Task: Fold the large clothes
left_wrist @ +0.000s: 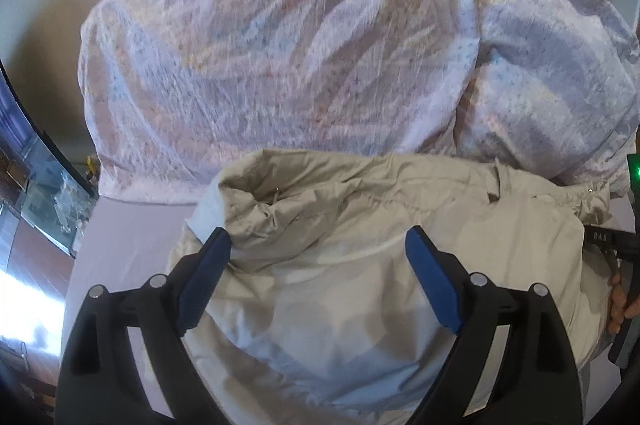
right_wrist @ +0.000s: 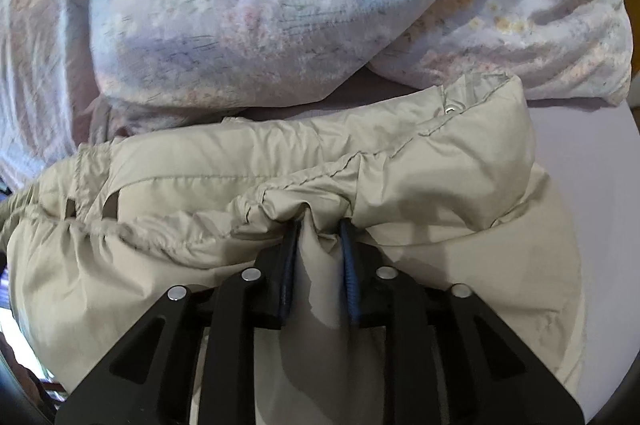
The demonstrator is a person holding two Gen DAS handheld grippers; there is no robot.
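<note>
On the bed, a beige jacket is lying near a floral duvet.
Left gripper fingers are spreading wide above it; right gripper fingers are pinching its gathered fabric.

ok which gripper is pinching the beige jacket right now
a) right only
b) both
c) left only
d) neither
a: the right gripper has a bunched fold of the beige jacket squeezed between its blue pads, while the left gripper is spread wide above the fabric.

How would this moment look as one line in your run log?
left gripper: open above beige jacket | right gripper: pinching jacket fold | floral quilt behind
</note>
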